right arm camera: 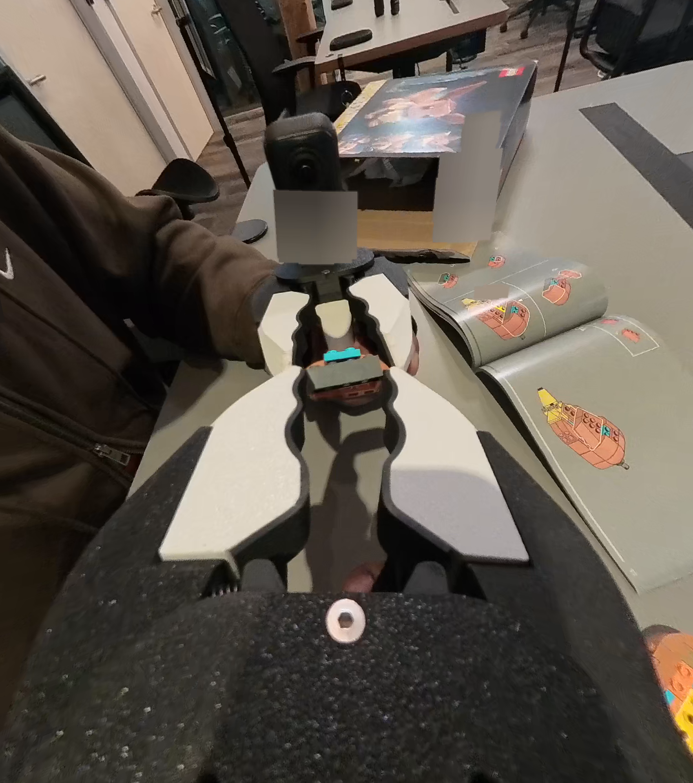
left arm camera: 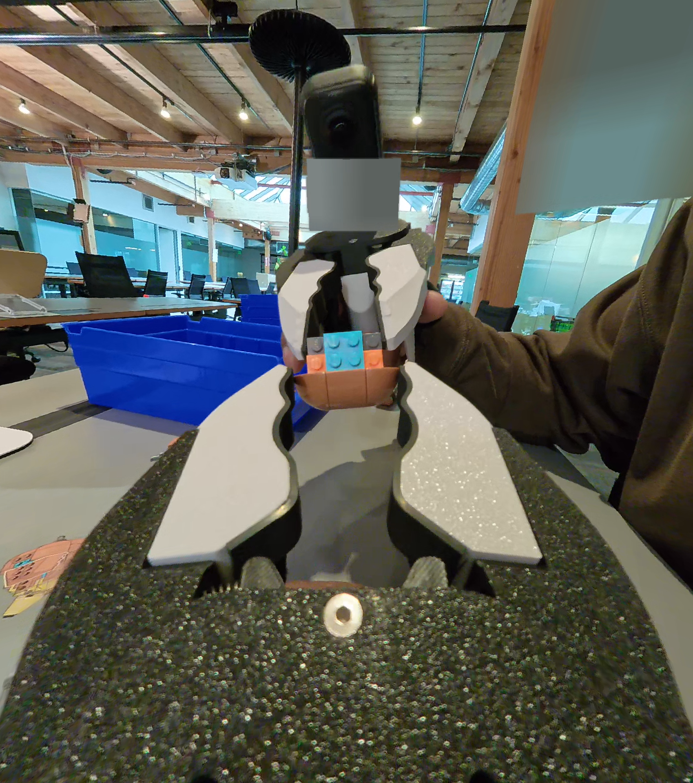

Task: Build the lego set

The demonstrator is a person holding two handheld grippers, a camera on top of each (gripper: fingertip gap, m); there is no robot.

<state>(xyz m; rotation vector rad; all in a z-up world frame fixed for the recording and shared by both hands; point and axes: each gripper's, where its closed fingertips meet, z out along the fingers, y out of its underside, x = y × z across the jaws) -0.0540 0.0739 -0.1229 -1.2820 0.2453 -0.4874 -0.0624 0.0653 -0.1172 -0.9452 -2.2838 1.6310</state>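
A small lego sub-assembly [left arm camera: 346,387] with a brown curved hull and orange, teal and grey studded plates is held in the air between the two grippers, which face each other. My left gripper [left arm camera: 346,377] is closed on its brown hull end. My right gripper [left arm camera: 346,351] comes from the far side, its fingers flanking the grey and teal plates. In the right wrist view my right gripper [right arm camera: 344,377] is closed on the sub-assembly's [right arm camera: 342,378] dark grey face, with a teal piece just behind. The left gripper [right arm camera: 340,362] faces it from beyond.
An open instruction booklet [right arm camera: 569,381] lies on the grey table [right arm camera: 632,212] to the right, with the lego box [right arm camera: 433,123] behind it. A partly built brown, yellow and teal model [right arm camera: 692,695] sits at the bottom right. Blue bins [left arm camera: 175,360] stand at the far left. My two grippers' fingertips are within a few centimetres of each other.
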